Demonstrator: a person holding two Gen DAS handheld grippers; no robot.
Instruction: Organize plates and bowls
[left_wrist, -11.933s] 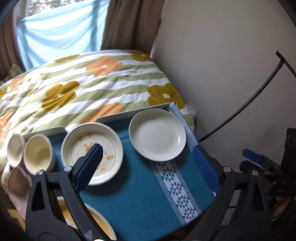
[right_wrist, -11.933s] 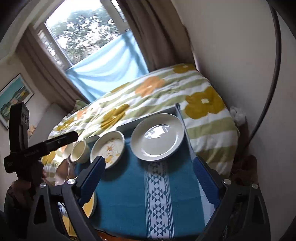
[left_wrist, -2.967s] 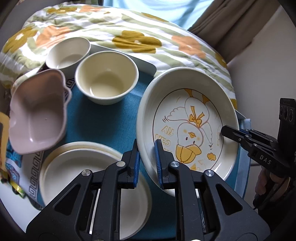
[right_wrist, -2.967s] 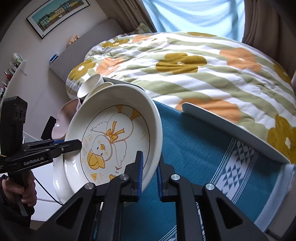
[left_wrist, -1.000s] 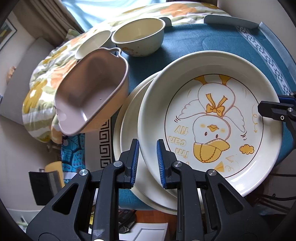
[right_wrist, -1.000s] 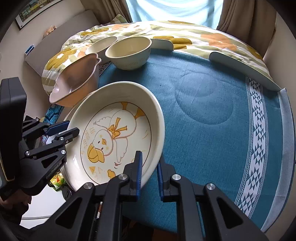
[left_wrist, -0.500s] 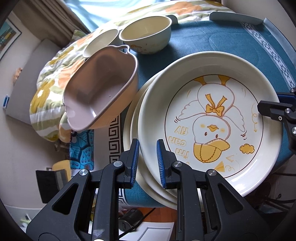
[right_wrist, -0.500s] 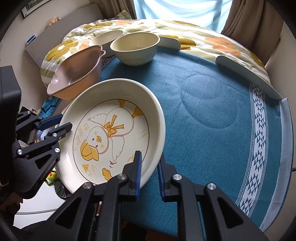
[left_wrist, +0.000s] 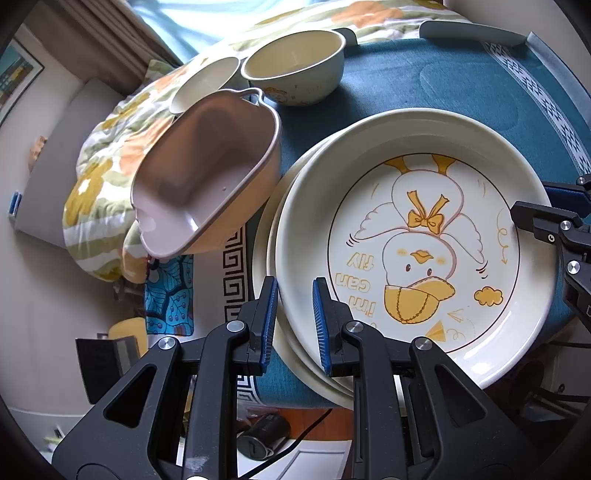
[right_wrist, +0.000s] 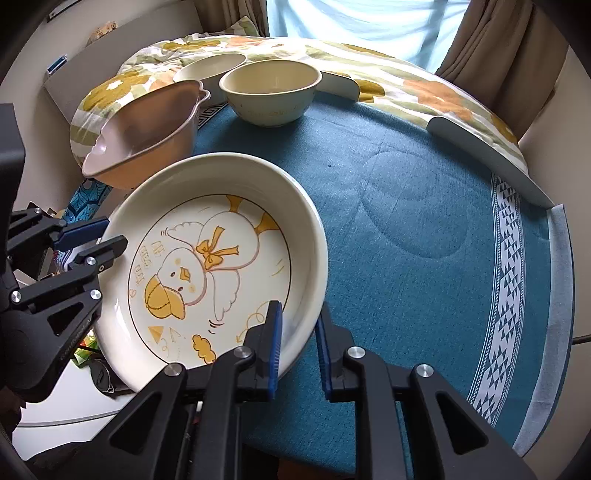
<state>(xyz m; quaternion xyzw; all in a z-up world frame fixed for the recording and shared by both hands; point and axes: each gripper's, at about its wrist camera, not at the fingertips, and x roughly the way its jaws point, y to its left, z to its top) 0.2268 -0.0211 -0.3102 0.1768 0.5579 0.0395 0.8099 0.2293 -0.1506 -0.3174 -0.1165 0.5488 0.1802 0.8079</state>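
While both grip opposite rims of the duck plate (left_wrist: 413, 236), left gripper (left_wrist: 294, 320) narrow, right gripper (right_wrist: 298, 345) narrow, plain plate (left_wrist: 264, 258) beneath.

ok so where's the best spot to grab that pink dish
Probably take the pink dish by its thin long wall, one finger inside and one outside. Come from the side away from the duck plate: that wall hangs free past the blue cloth, while the plate crowds the other.
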